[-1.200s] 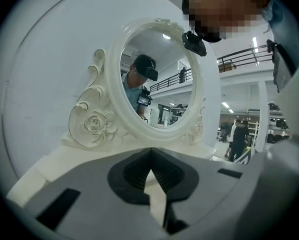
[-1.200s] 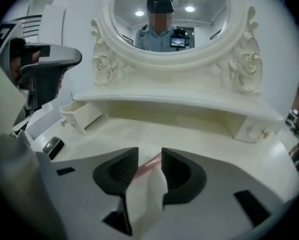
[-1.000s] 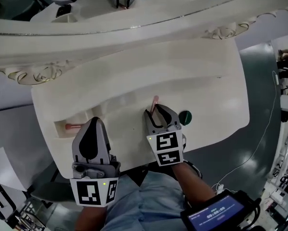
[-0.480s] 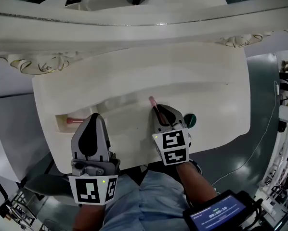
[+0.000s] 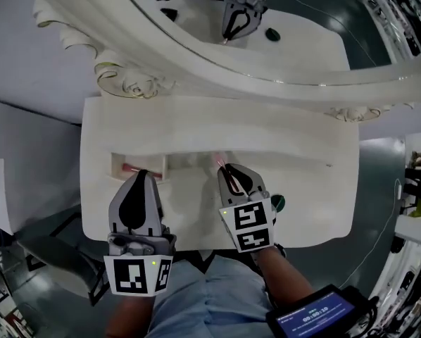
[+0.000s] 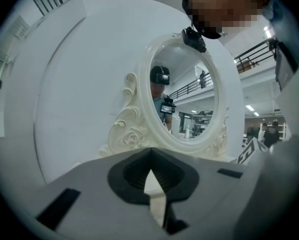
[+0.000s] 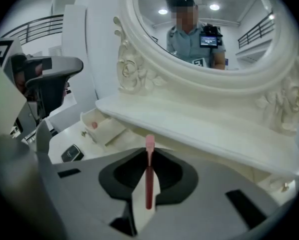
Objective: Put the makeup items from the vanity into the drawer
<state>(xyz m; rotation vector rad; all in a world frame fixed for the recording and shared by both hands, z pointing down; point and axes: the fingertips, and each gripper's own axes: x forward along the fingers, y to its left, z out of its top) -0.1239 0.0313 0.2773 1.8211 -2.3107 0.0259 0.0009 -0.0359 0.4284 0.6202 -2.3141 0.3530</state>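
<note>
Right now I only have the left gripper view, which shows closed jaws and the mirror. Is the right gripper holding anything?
Observer: Yes. The right gripper is clamped on a slim pink stick, and its jaws have just been closing on it.
Operator: Is the drawer open for it?
Observer: Yes, the drawer stands open at the left end of the vanity top.
Operator: Is anything else still out on the top?
Observer: A dark green round thing sits on the top, close beside the right gripper and partly hidden by it.
</note>
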